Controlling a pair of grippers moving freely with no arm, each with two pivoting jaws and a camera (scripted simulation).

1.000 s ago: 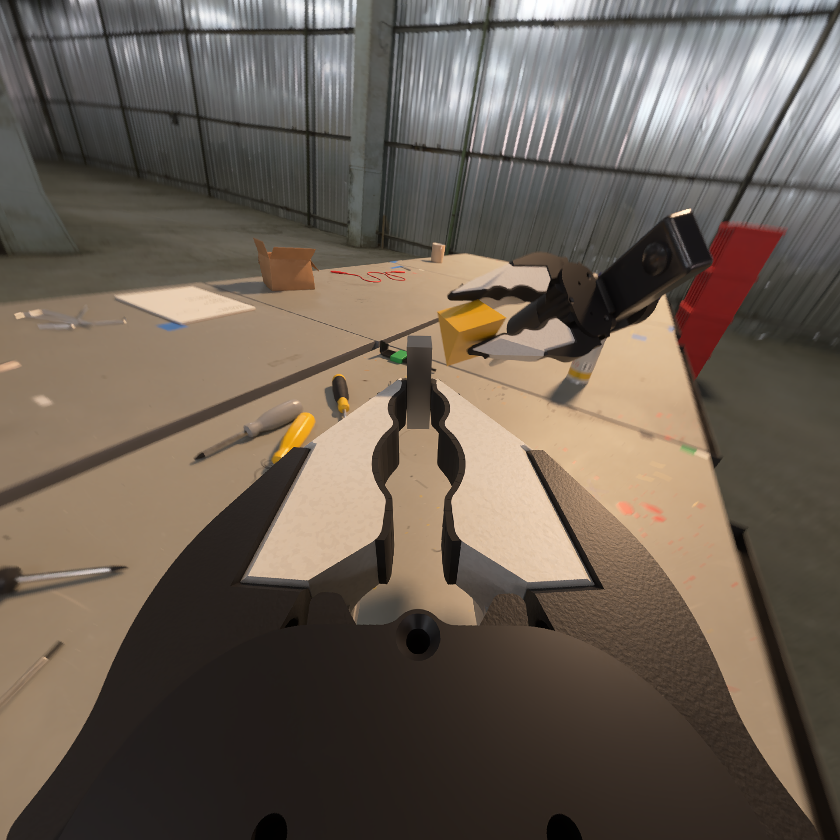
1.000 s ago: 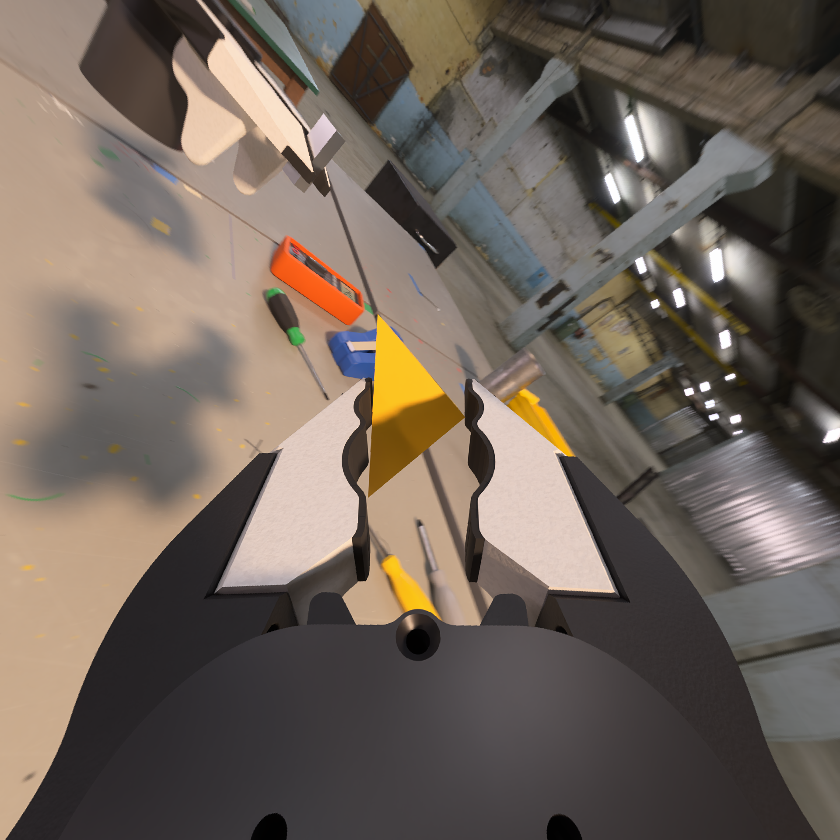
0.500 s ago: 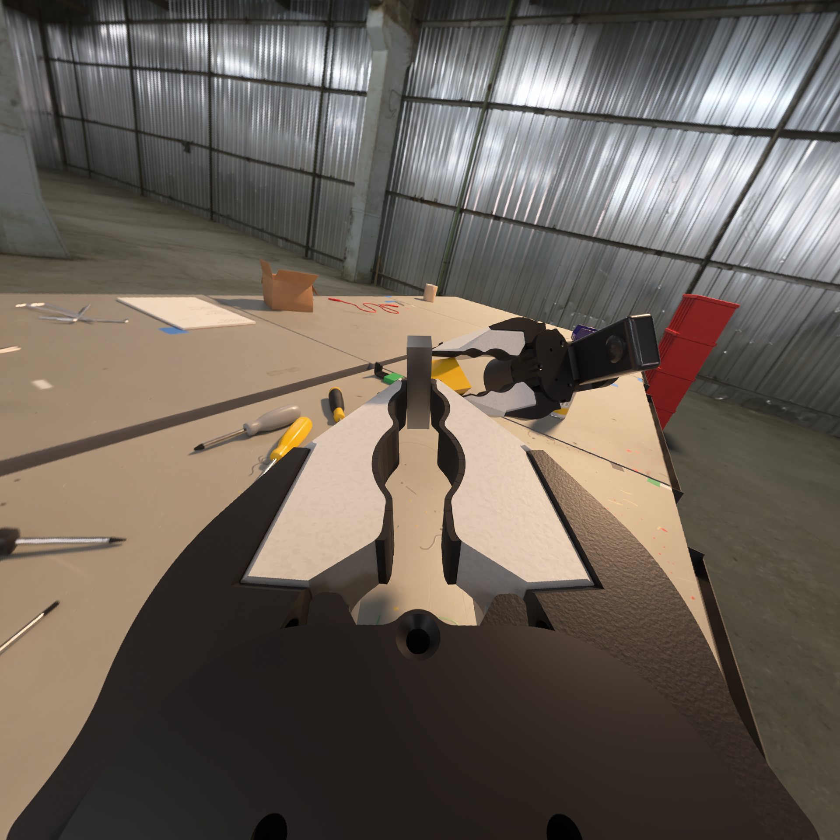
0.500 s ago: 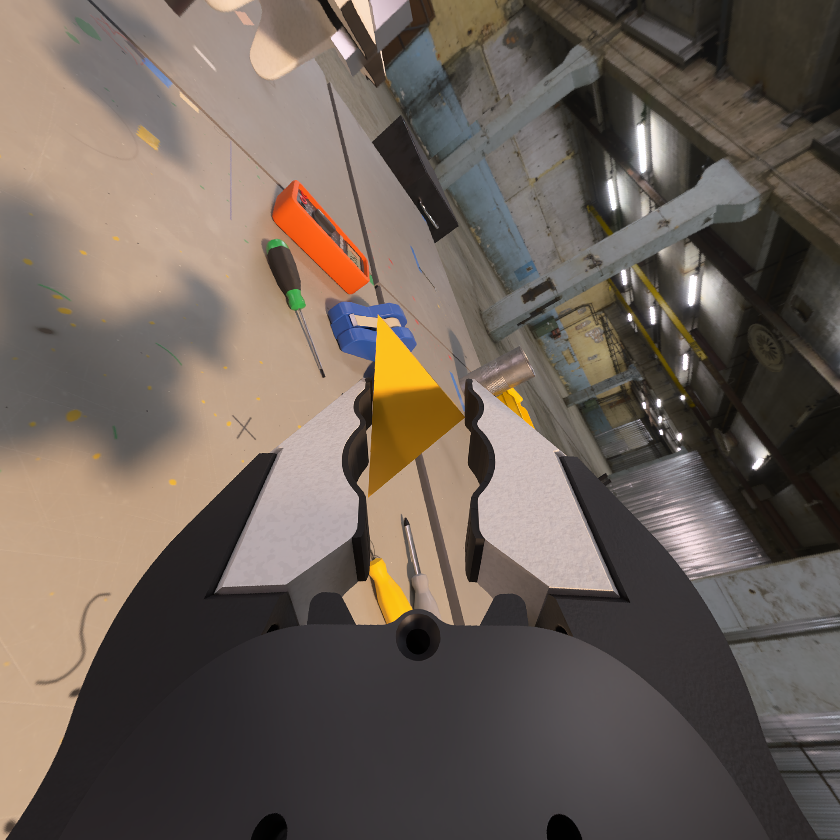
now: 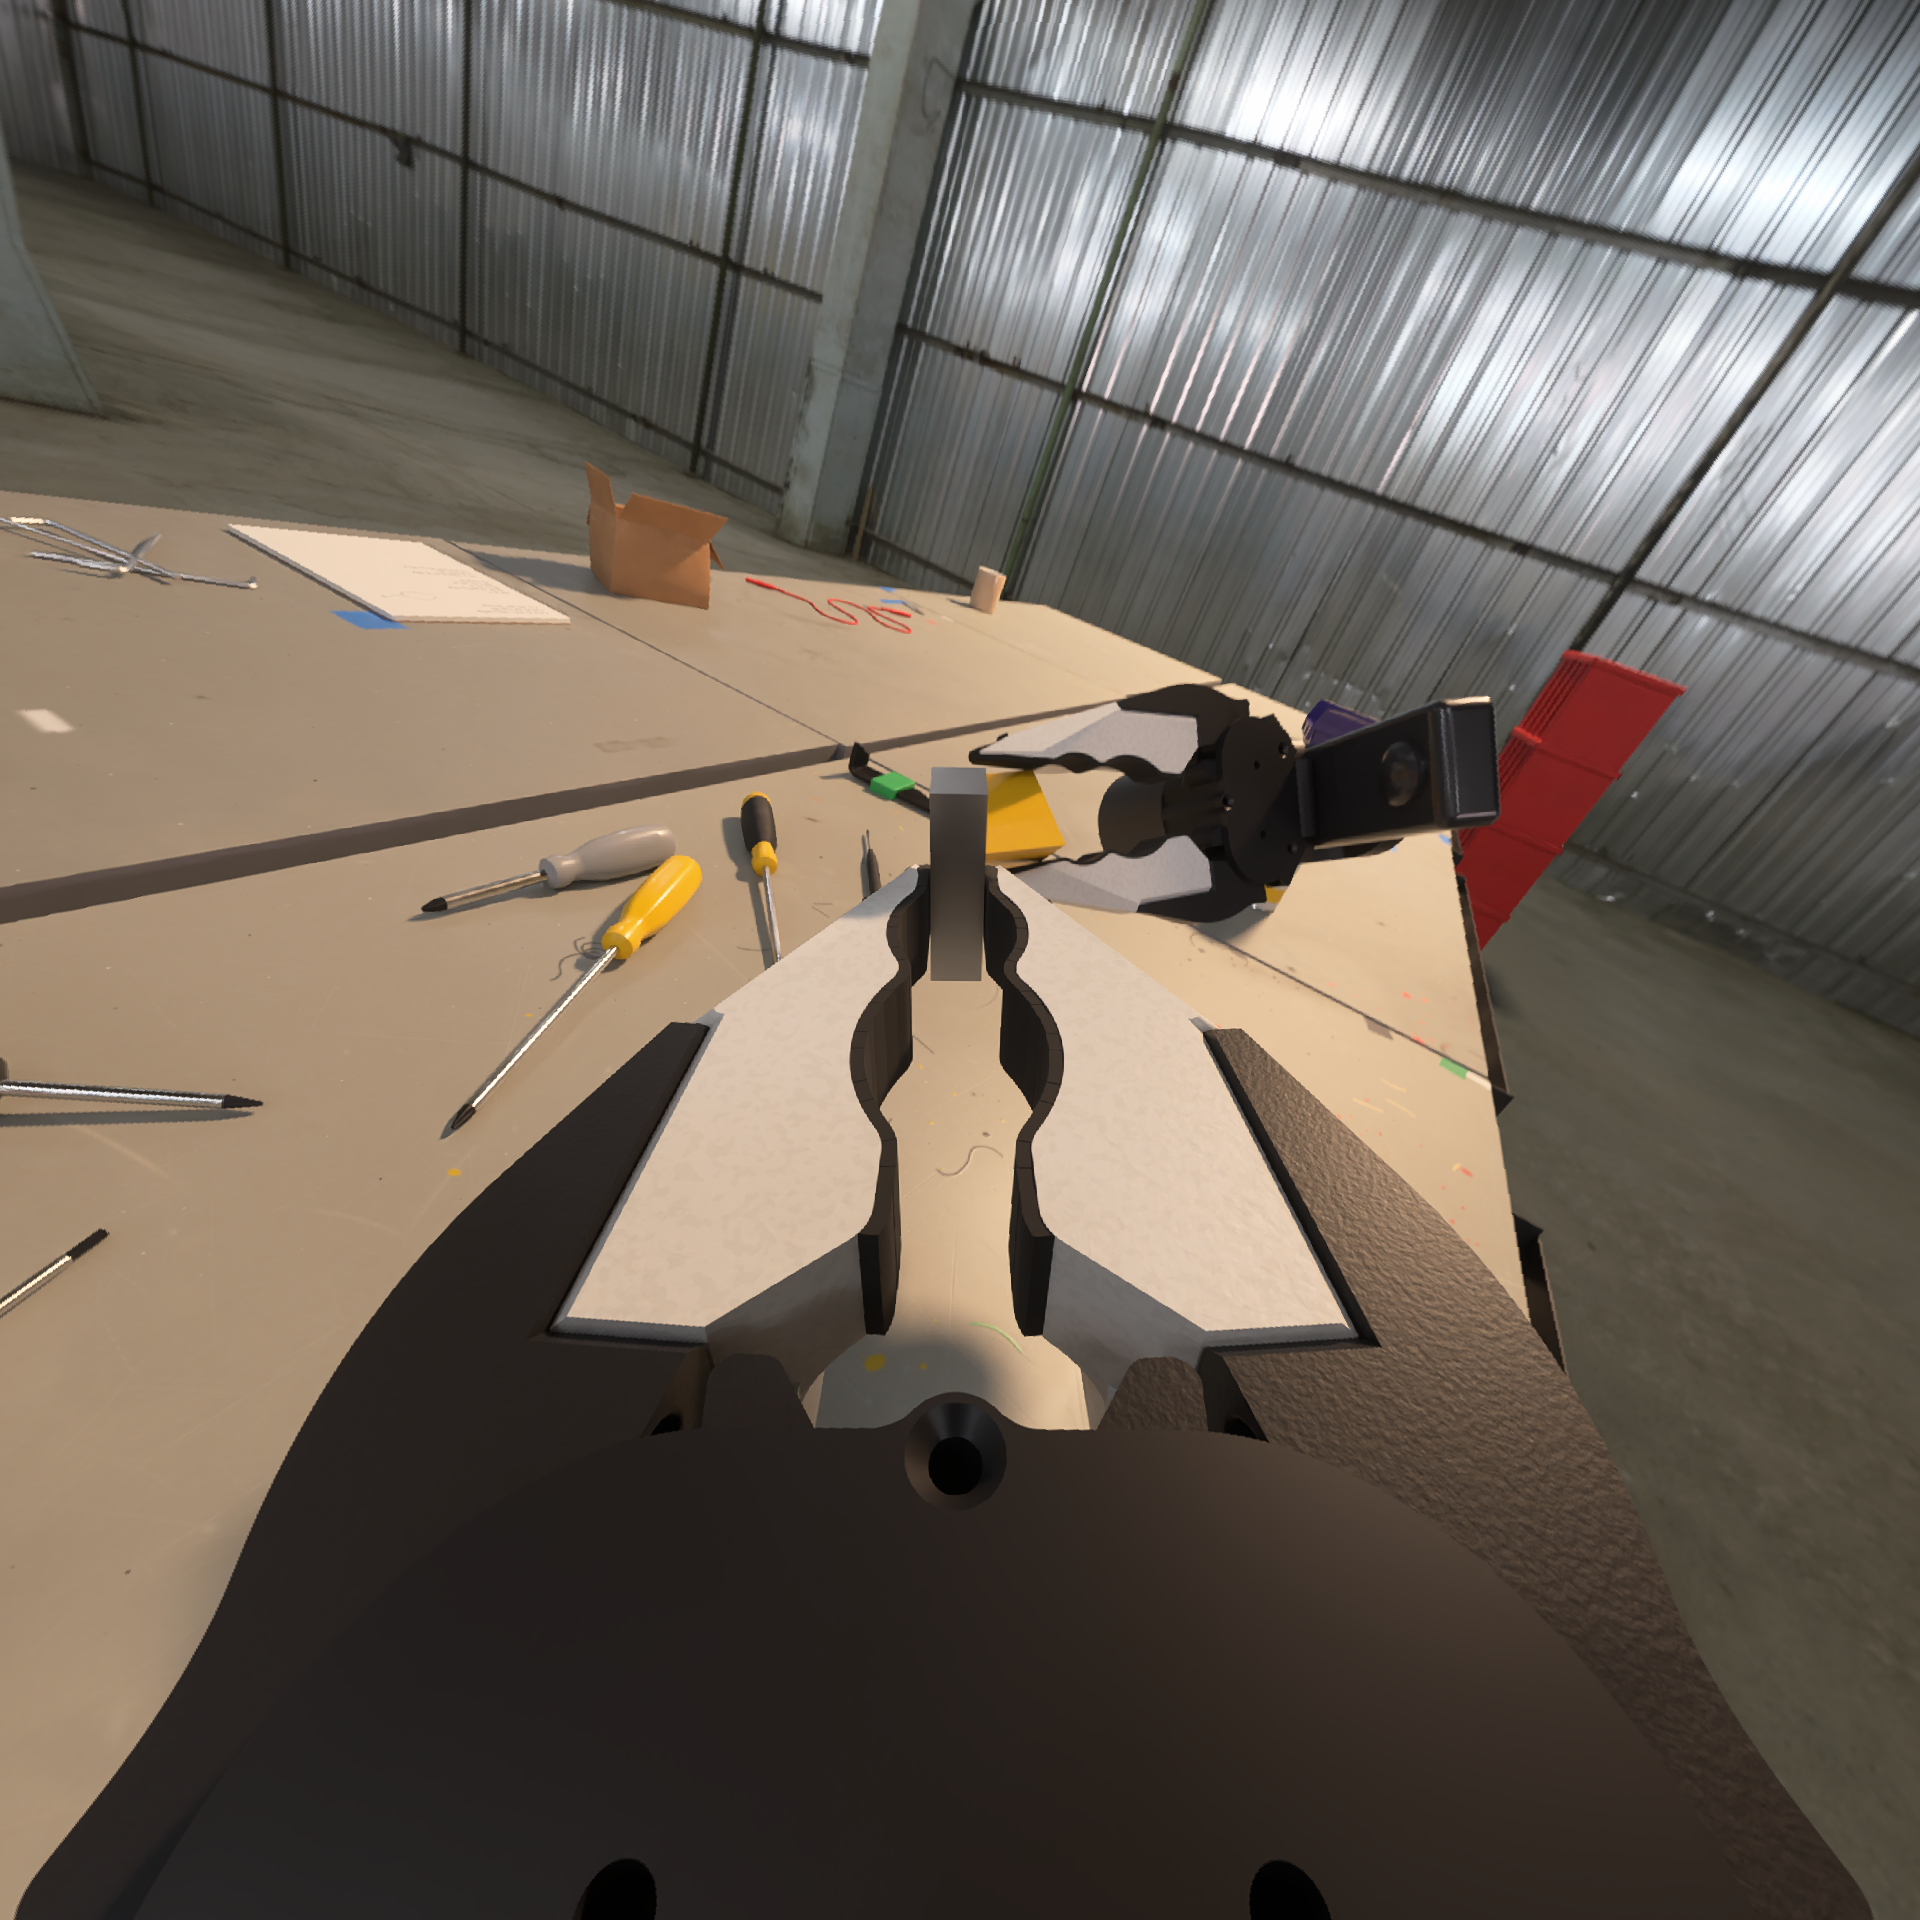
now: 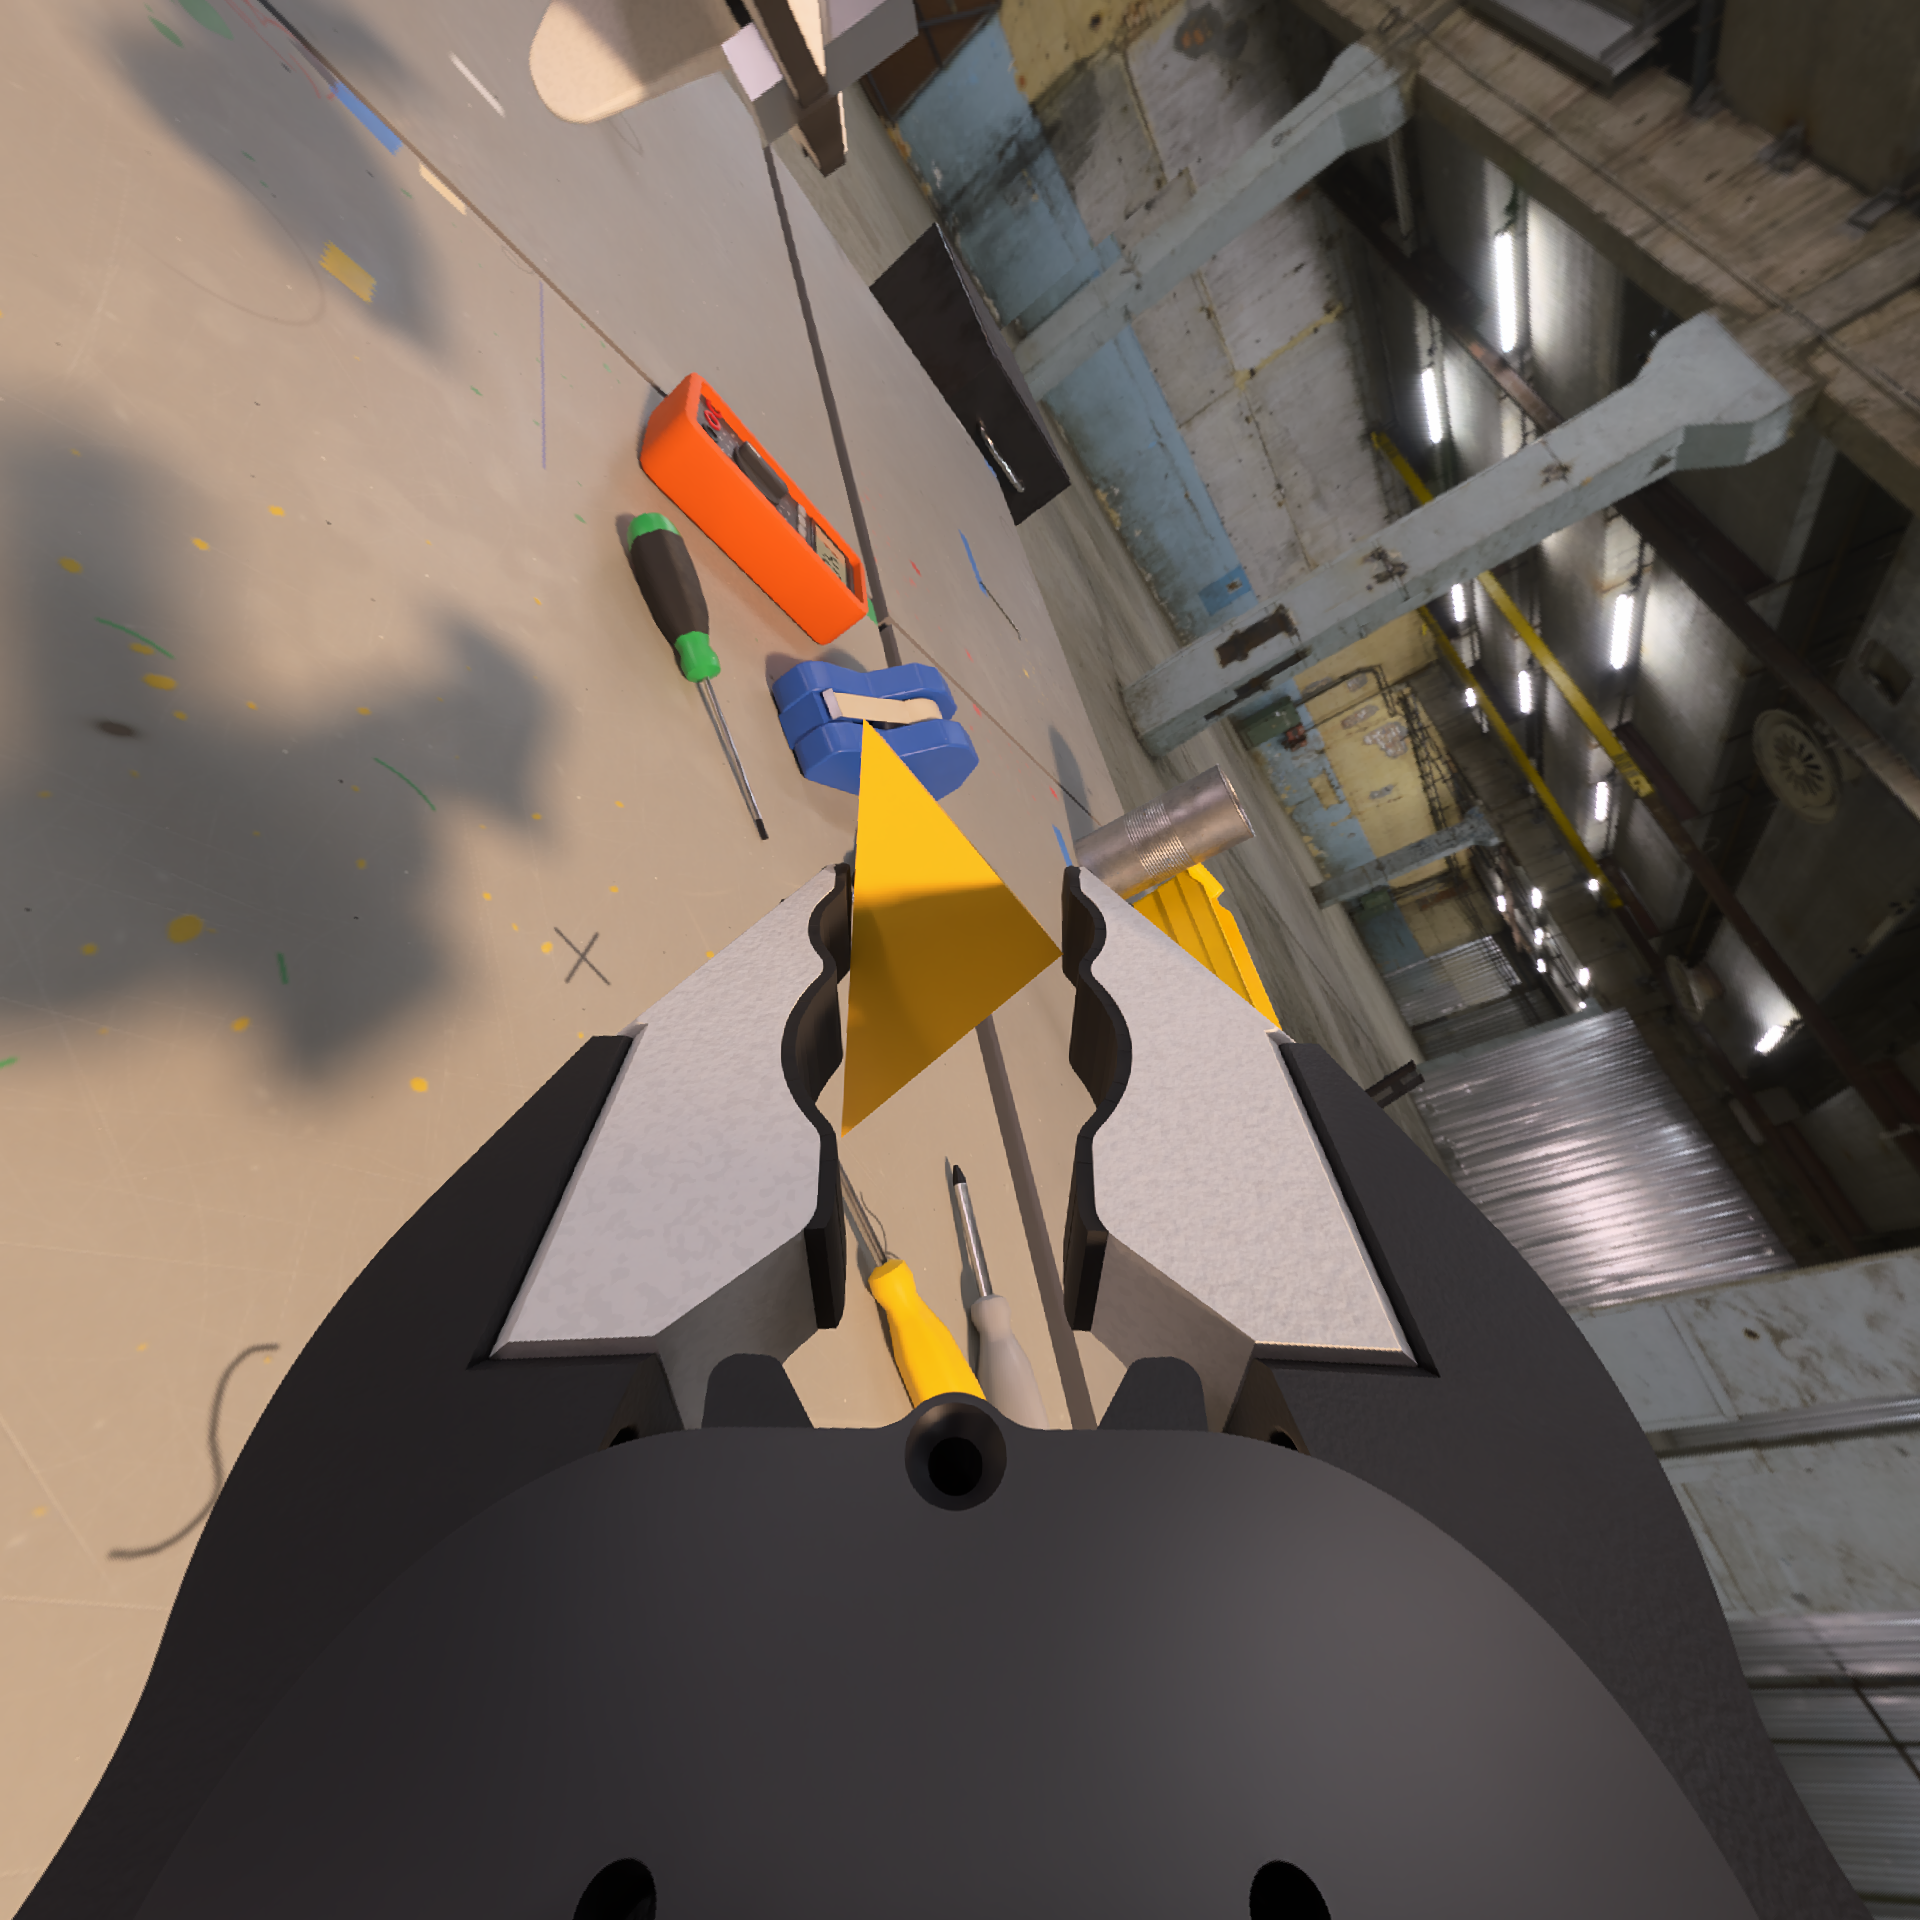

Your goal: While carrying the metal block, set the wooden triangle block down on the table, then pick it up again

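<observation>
Left gripper (image 5: 956,914): fingers clamped on the metal block (image 5: 956,883), upright at frame centre above the counter (image 5: 260,935). Right gripper (image 6: 956,914): fingers closed on the wooden triangle block (image 6: 925,935), yellow, at frame centre; whether it touches the counter cannot be told. Upper centre: orange case (image 6: 753,509), green-handled screwdriver (image 6: 681,634), blue clamp (image 6: 873,722).

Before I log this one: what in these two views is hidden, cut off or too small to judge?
- Left wrist view: the metal block hides much of the wooden triangle block, so whether it rests on the table is unclear.
- Right wrist view: the right gripper covers the yellow and grey screwdriver handles; the left gripper is cut off by the top edge.
- Left wrist view: marks on the white sheet are too small.
</observation>
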